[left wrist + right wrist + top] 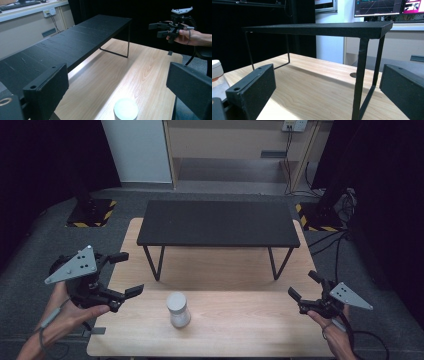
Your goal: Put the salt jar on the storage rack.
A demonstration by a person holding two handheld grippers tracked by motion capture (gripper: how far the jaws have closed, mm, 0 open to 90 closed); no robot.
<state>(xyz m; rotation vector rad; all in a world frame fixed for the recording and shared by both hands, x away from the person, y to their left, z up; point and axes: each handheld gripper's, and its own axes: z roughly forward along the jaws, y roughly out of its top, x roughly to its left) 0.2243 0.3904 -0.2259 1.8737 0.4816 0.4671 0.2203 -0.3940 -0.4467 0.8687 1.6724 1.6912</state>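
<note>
Pale wood runs wide across the table [240, 320], and its near half is mostly bare, so both tools have plenty of room to come in low. Next in size, the black shelf [217, 222] stands on thin legs across the far half, ahead of both tools; its front edge and the two leg frames are the things to steer clear of, while the gap beneath it lies open. Left tool [120, 275] hovers off the table's left edge, jaws spread wide with nothing between them, and they point inward — lined up, I'd judge, for a sideways approach. Right tool [303, 285] hangs off the right edge, jaws likewise parted and empty, well apart from everything. Smallest of all, the white jar [178, 309] stands upright near the front edge, just beyond the left tool's jaws and far across from the right tool.
</note>
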